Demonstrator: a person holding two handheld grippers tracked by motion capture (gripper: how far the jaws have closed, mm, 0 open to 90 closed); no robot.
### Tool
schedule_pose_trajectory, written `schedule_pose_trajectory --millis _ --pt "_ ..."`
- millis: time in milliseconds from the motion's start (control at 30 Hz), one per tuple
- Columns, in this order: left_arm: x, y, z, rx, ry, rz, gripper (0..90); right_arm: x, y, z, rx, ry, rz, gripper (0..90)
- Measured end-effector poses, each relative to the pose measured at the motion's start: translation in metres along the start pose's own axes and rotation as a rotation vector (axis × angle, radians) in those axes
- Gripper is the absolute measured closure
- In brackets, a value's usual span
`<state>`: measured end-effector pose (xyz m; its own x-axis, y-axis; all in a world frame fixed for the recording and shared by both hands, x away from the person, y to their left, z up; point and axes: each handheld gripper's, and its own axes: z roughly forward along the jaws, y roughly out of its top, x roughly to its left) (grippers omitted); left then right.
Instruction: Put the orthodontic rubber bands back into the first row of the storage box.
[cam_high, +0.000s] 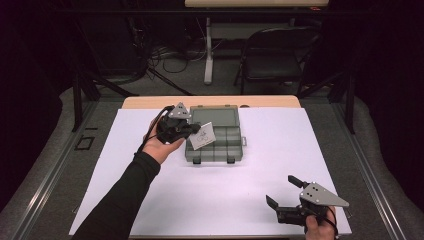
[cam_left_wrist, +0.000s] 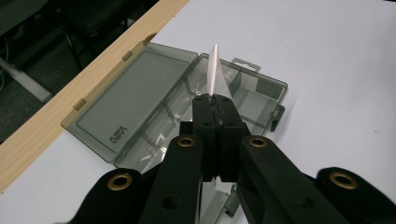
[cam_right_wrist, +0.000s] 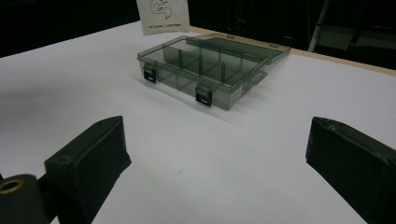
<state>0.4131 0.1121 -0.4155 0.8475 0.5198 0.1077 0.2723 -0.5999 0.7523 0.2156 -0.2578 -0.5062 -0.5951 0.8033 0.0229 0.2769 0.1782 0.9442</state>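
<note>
Card held above the open box

The left hand-held gripper (cam_high: 194, 131) pinches the white card (cam_high: 202, 135) over the compartment box (cam_high: 227, 150); the right hand-held gripper (cam_high: 284, 192) rests wide open, empty. Next, probably lowering into one compartment.

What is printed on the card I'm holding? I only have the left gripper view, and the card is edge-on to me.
Observer: The right gripper view shows the face of the card. It has a small line drawing with a line of text under it, too small to read.
Operator: Are the other tongs holding anything?
Observer: No. The right tongs are open with nothing between them.
Operator: Where are they relative to the box?
Observer: They are at the near right corner of the table, well apart from the box.
</note>
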Motion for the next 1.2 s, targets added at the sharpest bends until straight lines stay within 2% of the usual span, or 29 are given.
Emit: schedule_pose_trajectory --millis 233,633,833,1067,1200 --pt "0.011 0.01 0.011 0.008 0.036 -0.011 89.6 0.0 0.0 0.0 0.001 0.003 -0.001 4.8" --pt "0.027 0.015 0.025 0.033 0.045 -0.022 89.6 0.0 0.0 -0.001 0.002 0.006 0.004 4.9" --pt "0.031 0.02 0.033 0.052 0.049 -0.001 89.6 0.001 -0.001 0.001 -0.002 0.012 -0.006 4.9" --pt "0.036 0.024 0.044 0.088 0.058 0.046 89.6 0.001 0.0 0.0 0.0 0.013 -0.004 5.0" --pt "0.038 0.025 0.047 0.091 0.051 0.054 89.6 0.001 -0.001 0.001 0.002 0.015 -0.004 5.0"
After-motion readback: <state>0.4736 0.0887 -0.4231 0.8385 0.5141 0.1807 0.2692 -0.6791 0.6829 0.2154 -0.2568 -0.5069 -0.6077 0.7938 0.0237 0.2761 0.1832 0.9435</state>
